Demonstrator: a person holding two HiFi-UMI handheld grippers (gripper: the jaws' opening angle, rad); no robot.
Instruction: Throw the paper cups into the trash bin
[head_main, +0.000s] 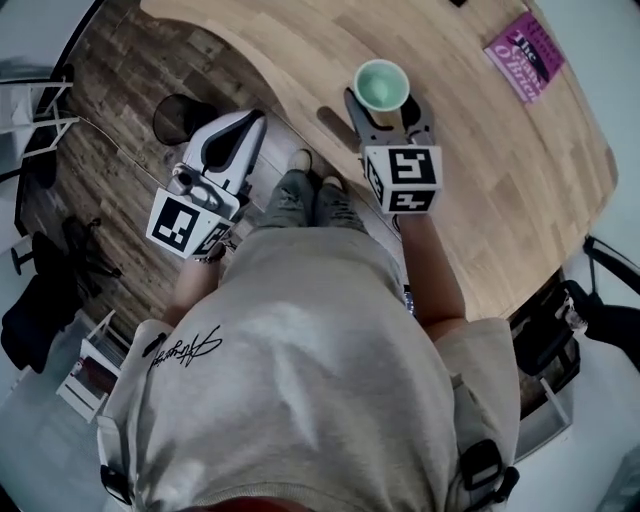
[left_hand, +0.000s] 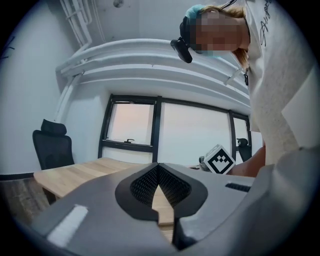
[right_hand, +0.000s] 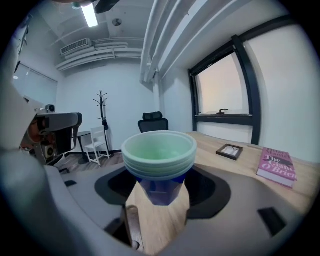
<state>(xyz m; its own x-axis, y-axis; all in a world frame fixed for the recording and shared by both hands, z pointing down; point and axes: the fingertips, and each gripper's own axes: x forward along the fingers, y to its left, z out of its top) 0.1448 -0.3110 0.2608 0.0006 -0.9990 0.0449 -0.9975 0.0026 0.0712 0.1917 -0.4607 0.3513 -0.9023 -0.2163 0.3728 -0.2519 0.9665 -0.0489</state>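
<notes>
One nested stack of blue paper cups with pale green insides (right_hand: 159, 155), at least three rims showing. One pink paperback book (right_hand: 276, 167). One small dark picture frame (right_hand: 229, 151). One light wooden table (head_main: 500, 190). Two grey two-jaw grippers: left gripper (left_hand: 158, 166), right gripper (head_main: 388, 108). One black coat stand (right_hand: 102, 115).

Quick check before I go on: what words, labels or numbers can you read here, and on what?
Pink book: "The" on top, last word looks like "O'Brien"; middle line too blurred.
Shirt: black cursive print, not legible.
Paper cups: no print visible.
Marker cube: black-and-white square pattern, no words.
</notes>
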